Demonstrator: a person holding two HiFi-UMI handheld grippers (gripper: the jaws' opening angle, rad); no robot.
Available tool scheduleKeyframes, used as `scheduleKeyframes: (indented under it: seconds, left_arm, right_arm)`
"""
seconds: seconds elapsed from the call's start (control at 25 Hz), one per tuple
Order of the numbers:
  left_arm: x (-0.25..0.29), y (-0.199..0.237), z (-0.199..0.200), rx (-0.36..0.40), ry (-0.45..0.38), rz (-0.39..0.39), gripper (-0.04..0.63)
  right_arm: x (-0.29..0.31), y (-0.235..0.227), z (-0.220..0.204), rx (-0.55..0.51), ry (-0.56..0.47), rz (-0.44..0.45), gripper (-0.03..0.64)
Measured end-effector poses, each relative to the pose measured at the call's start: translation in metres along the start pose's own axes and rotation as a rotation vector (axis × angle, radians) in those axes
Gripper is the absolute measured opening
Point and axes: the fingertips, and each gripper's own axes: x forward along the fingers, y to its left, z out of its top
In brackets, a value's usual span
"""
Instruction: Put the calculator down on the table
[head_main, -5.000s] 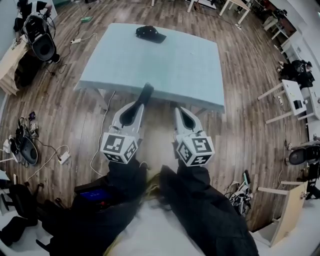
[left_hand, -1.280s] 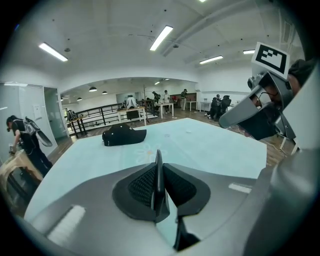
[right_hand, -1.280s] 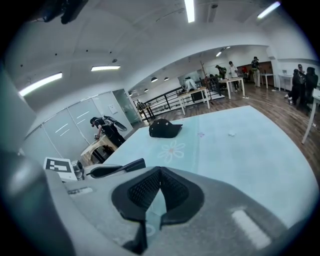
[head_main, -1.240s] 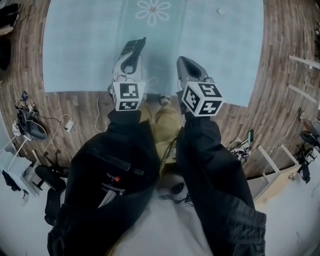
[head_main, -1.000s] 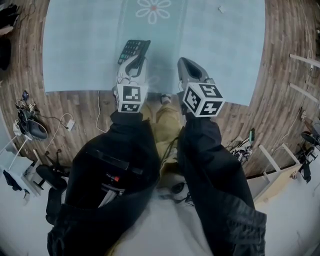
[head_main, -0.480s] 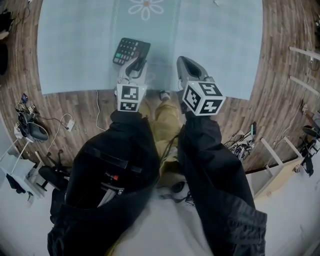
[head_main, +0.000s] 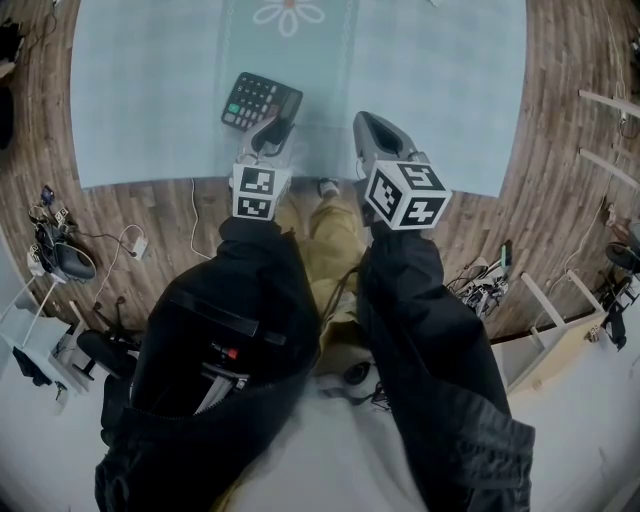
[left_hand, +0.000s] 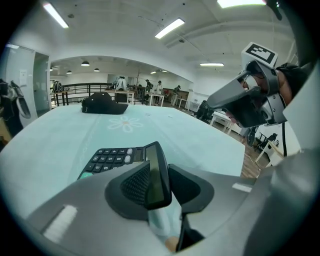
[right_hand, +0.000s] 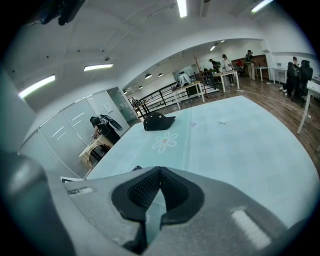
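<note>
1. Change. About 1 second ago the head view shows the calculator (head_main: 258, 101) carried on edge in the left hand-held gripper (head_main: 275, 128), clear of the table (head_main: 150, 90). It now lies flat on the table, key face up, near the front edge and just left of the flower print (head_main: 290, 15).

2. Left hand-held gripper (left_hand: 161, 187). Its jaws are opening. The display end of the calculator (left_hand: 107, 160) stands between them. We see a gap at the right-hand pad, so the pads no longer clamp it. We read this as the release.

3. Right hand-held gripper (head_main: 372, 130). It hangs over the table's front edge, beside the left one and apart from the calculator. In its own view (right_hand: 159, 192) the pads meet at the tips with nothing between them.

4. Meaning for the task. We judge the placement done in substance. What remains is to draw the left jaws back off the display end without dragging it.

5. Orientation. The long axis lies level on the table top. The display end points toward the left hand-held gripper. The key end points away from it and to the left, oblique to the front edge. The display panel tilts up from the key face.
</note>
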Motion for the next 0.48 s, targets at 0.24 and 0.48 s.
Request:
scheduleKeyframes:
  seconds: [0.24,0.48]
  left_arm:
    - [0.0029,-0.0008,-0.0063,-0.015,0.015,-0.005,0.114]
    - [0.0,-0.0016,-0.0024,-0.043,0.012,-0.021,0.114]
  right_arm:
    - [-0.0001,-0.0026,-0.0017,0.005,0.002,-0.001,0.002]
    - [-0.0006,-0.0014,-0.0004,0.009,0.001,-0.003,0.002]
